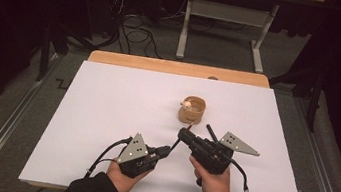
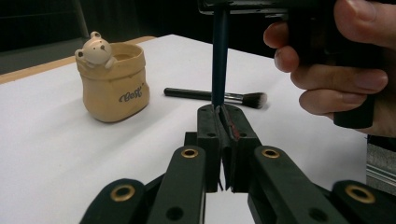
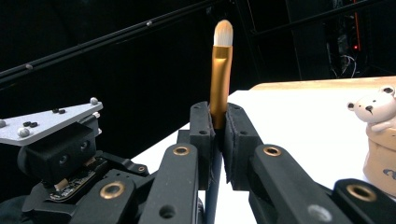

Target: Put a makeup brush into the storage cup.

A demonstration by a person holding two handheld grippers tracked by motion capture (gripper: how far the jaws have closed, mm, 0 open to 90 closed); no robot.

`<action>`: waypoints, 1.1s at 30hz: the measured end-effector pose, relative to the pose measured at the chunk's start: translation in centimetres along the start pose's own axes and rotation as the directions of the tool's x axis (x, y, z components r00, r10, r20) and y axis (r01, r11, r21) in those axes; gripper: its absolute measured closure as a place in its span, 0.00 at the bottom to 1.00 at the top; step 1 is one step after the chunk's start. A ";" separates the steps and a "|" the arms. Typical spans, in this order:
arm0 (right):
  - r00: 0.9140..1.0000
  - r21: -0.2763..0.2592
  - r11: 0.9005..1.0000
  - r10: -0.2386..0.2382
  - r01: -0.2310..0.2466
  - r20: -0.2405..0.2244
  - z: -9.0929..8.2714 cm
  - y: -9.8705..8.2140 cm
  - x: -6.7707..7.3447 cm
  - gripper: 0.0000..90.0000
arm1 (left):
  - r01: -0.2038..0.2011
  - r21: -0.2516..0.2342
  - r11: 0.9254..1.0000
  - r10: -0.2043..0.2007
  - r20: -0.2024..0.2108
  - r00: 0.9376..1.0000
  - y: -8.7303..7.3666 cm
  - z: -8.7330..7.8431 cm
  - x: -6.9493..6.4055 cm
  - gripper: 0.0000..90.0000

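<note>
Gripping slim dark-handled makeup brush with gold ferrule (image 3: 219,70) at both ends: left claw (image 2: 221,112) clamped on handle tip, right claw (image 3: 218,122) clamped on ferrule — likely handover. Held above white table (image 1: 105,112), near tan bear-decorated ceramic holder (image 1: 191,110); black powder brush (image 2: 215,96) lying beside.

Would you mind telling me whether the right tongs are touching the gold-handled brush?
Touching. In the right gripper view the right tongs are shut on the brush, with both pads pressed flat against its gold ferrule.

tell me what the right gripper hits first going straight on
Probably nothing: past the brush held by the right gripper the way looks free, with the left gripper off to one side and the bear pot to the other.
</note>
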State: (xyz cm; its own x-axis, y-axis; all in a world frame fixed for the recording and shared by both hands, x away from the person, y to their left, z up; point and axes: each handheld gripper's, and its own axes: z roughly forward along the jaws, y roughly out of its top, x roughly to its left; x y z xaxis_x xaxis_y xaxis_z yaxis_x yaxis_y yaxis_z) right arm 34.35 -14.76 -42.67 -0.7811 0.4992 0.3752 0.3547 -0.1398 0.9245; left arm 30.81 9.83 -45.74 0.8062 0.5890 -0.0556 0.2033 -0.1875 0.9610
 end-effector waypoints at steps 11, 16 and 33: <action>1.000 0.001 1.000 -0.026 0.026 0.008 0.0 0.1 0.2 0.94 | 0.003 -0.004 1.000 -0.003 0.004 1.000 0.1 0.0 0.1 0.78; 0.998 0.012 0.998 -0.055 0.054 0.015 0.0 0.0 0.5 0.94 | 0.006 -0.004 1.000 -0.006 -0.003 1.000 0.1 -0.1 0.1 0.71; 0.977 0.077 0.975 -0.212 0.209 0.036 0.7 -0.3 2.1 0.94 | 0.007 0.004 1.000 -0.007 -0.005 1.000 0.2 -0.1 0.2 0.64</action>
State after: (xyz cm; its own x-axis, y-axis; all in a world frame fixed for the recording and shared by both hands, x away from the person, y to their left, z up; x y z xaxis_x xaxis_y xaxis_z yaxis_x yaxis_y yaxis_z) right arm 32.97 -13.13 -42.18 -0.8194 0.5480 0.1681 0.2225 0.0339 0.9743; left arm 30.94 10.02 -45.56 0.8017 0.5946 -0.0612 0.2115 -0.1865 0.9594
